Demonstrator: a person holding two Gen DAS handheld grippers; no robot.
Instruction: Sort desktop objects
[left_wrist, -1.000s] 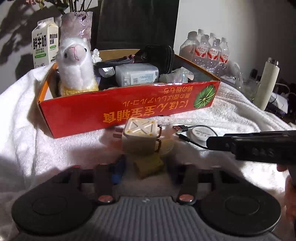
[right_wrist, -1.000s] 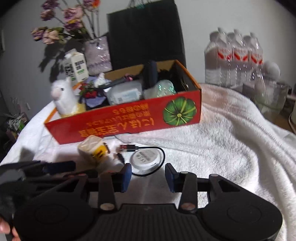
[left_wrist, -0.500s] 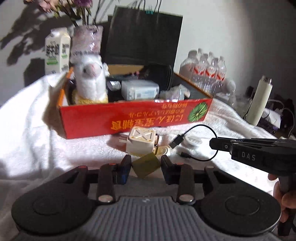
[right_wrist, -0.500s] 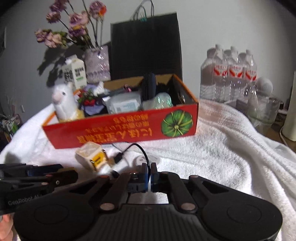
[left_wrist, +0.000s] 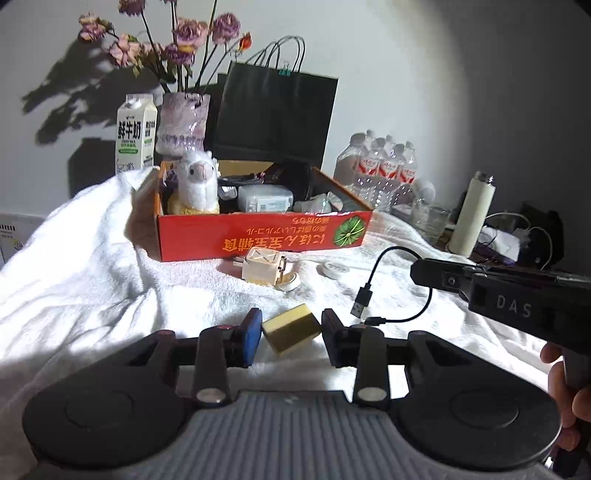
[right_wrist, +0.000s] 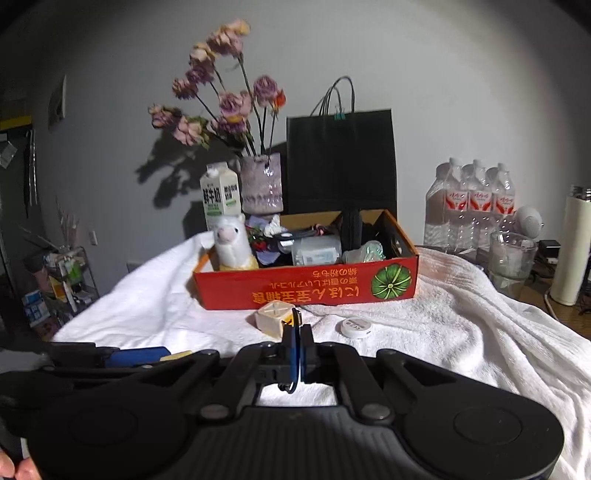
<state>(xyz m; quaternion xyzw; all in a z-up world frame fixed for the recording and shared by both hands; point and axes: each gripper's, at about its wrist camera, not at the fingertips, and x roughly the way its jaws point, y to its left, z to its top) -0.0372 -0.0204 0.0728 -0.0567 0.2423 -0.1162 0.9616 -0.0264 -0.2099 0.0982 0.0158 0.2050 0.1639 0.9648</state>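
the red box (left_wrist: 258, 240) is part full; left gripper (left_wrist: 291, 334) holds a yellow block (left_wrist: 291, 328), right gripper (right_wrist: 297, 338) pinches a black cable (left_wrist: 402, 284) (beige charger (left_wrist: 264, 266) and white disc (left_wrist: 334, 267) wait outside).

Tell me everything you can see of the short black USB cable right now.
The short black USB cable is thin and rubbery-looking, with a silver USB-A plug at one end and a smaller plug at the other. It is lifted off the white towel, curling in a loose loop. The right gripper is shut on a stretch of it, and both ends dangle free. It seems to touch nothing else.
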